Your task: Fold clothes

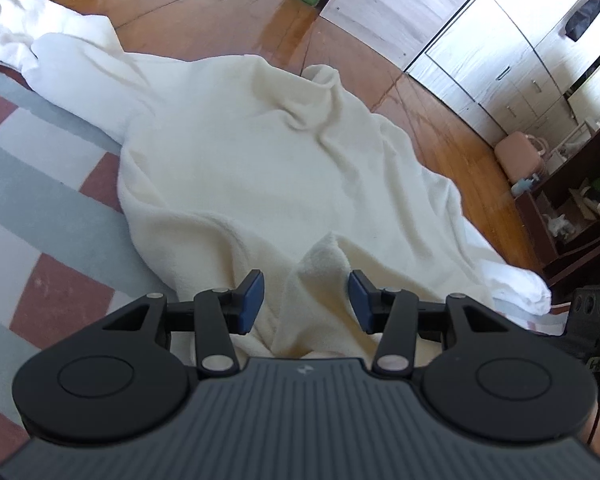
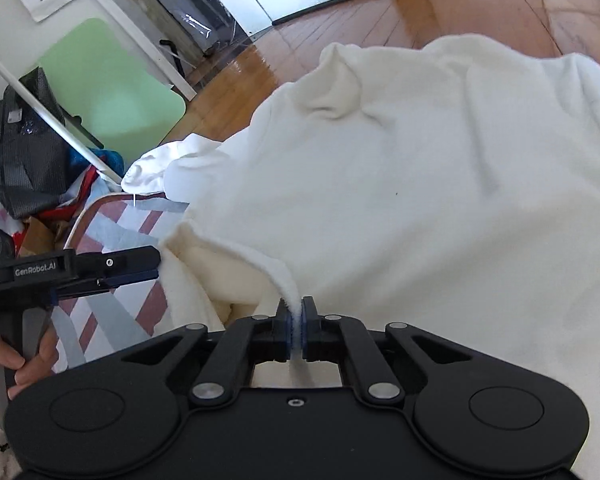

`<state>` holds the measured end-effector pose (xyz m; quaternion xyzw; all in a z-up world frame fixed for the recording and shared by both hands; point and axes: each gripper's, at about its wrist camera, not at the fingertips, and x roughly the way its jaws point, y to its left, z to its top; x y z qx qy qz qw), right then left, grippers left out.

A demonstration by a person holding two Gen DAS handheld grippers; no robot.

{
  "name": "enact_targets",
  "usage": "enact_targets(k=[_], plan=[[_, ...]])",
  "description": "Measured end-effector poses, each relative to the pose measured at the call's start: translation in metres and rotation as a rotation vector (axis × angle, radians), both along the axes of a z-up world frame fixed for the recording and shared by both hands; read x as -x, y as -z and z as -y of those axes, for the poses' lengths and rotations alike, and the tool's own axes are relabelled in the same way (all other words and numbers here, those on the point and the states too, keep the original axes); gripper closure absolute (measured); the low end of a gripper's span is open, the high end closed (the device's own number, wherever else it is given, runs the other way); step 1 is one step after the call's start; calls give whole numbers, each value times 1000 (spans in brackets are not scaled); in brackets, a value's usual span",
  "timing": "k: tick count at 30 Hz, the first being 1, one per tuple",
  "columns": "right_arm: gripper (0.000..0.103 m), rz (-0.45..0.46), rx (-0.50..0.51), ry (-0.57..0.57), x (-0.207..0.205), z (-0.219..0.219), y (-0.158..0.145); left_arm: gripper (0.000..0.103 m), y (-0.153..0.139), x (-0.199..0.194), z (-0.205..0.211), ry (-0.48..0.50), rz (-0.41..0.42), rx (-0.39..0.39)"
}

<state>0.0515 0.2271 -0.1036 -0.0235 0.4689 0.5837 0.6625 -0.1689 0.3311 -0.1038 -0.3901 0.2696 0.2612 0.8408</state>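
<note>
Loosely rumpled, cream fleece garment (image 1: 268,168) sprawls over striped rug (image 1: 40,184).

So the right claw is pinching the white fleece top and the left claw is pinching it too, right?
Not quite. The right claw is pinching the white fleece top, but the left claw is open, with a fold of the top between its pads and no squeeze. The left wrist view shows it.

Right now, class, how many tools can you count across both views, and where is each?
2. The left tool hangs open over a raised fold of the cream garment; the right tool is pinched shut on the garment's edge. None seems hidden.
</note>
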Motion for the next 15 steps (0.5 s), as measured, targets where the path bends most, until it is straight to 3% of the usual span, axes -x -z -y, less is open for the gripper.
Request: enact_targets(k=[3, 6, 9, 10, 12, 14, 15], plan=[[97, -1, -26, -23, 4, 7, -8, 54, -6, -3, 5, 22, 43, -4], [97, 3, -48, -53, 12, 7, -15, 43, -10, -13, 9, 48, 62, -18], [97, 20, -55, -87, 26, 0, -20, 41, -1, -26, 5, 34, -8, -17], [97, 27, -57, -96, 29, -1, -22, 45, 4, -28, 2, 45, -34, -7], [97, 26, -74, -112, 33, 0, -25, 79, 15, -33, -3, 68, -85, 12], [97, 19, -92, -124, 37, 3, -27, 91, 11, -35, 4, 88, -150, -67], [97, 22, -94, -130, 39, 4, -27, 91, 2, -35, 11, 81, -171, -133]])
